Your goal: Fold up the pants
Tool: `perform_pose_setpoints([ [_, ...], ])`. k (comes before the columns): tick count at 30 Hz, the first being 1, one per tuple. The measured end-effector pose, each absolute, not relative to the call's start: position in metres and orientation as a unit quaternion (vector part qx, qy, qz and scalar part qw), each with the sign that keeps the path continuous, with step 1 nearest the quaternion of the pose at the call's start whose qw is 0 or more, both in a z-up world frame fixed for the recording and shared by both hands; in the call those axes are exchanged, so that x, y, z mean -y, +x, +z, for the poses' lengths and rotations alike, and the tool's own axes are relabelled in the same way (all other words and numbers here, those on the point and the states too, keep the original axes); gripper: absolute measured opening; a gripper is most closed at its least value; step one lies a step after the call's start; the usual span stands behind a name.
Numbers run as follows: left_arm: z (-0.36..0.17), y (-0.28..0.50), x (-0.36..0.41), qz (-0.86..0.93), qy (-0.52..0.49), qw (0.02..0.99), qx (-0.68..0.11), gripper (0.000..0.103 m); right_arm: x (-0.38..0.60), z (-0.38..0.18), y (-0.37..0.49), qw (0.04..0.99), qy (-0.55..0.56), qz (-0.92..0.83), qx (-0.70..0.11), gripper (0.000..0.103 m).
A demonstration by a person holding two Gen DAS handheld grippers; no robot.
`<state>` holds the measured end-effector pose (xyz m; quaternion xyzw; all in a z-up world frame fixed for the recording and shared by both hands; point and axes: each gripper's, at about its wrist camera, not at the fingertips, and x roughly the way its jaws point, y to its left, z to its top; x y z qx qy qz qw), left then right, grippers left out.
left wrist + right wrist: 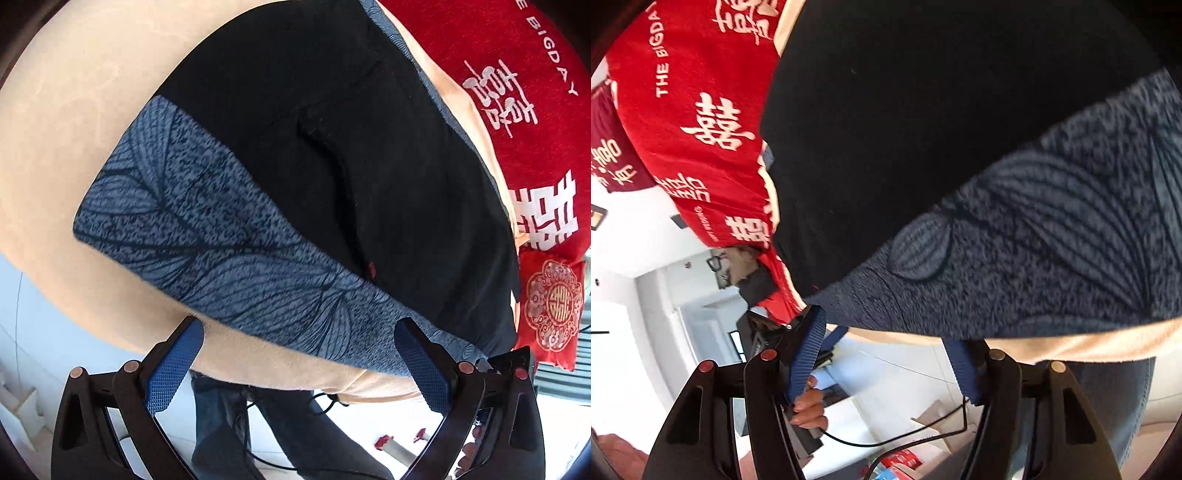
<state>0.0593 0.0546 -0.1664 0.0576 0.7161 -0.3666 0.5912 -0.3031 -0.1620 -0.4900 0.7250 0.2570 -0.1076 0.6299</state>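
Observation:
The pants (314, 155) are black with a blue-grey leaf-print band (207, 236) along the near edge. They lie spread on a beige bed cover (74, 129). In the right wrist view the black cloth (923, 122) and print band (1034, 251) fill the frame. My left gripper (299, 336) is open, its blue pads (173, 365) just short of the band's near edge, nothing between them. My right gripper (886, 332) is open, its fingertips at the band's edge near the corner by the red cloth.
A red blanket with white characters (517, 92) lies beside the pants, and it also shows in the right wrist view (694, 122). A small red pouch (550, 310) sits at the bed edge. The person's jeans (229, 417) and a black cable (905, 435) are below.

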Motion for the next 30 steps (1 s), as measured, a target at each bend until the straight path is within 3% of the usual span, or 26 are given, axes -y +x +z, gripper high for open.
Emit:
perform_pose_setpoints([
  [9, -0.151, 0.065, -0.036, -0.41, 0.042, 0.586, -0.697, 0.103, 0.153, -0.487, -0.337, 0.624, 0.741, -0.124, -0.217, 0.069],
  [13, -0.152, 0.067, -0.025, -0.406, 0.032, 0.589, -0.698, 0.102, 0.153, -0.498, -0.366, 0.6, 0.77, -0.14, -0.163, 0.069],
  [17, -0.151, 0.07, -0.035, -0.396, 0.032, 0.6, -0.695, 0.088, 0.156, -0.507, -0.37, 0.584, 0.795, -0.12, -0.11, 0.067],
  [18, -0.15, 0.071, -0.037, -0.391, 0.031, 0.602, -0.695, 0.083, 0.156, -0.509, -0.371, 0.577, 0.802, -0.117, -0.1, 0.064],
  [20, -0.151, 0.076, -0.045, -0.386, 0.026, 0.604, -0.697, 0.057, 0.156, -0.509, -0.375, 0.556, 0.817, -0.127, -0.084, 0.021],
  [21, -0.151, 0.08, -0.047, -0.382, 0.025, 0.603, -0.699, 0.049, 0.157, -0.507, -0.378, 0.553, 0.818, -0.132, -0.087, 0.012],
  [22, -0.151, 0.083, -0.05, -0.383, 0.017, 0.599, -0.703, 0.035, 0.16, -0.5, -0.377, 0.556, 0.814, -0.134, -0.097, 0.008],
  [23, -0.15, 0.087, -0.052, -0.386, 0.002, 0.591, -0.708, 0.028, 0.164, -0.491, -0.375, 0.564, 0.808, -0.133, -0.109, 0.008],
  [30, -0.089, 0.09, -0.031, -0.402, 0.0, 0.615, -0.678, 0.028, 0.235, -0.395, -0.348, 0.641, 0.741, -0.092, -0.178, 0.008],
])
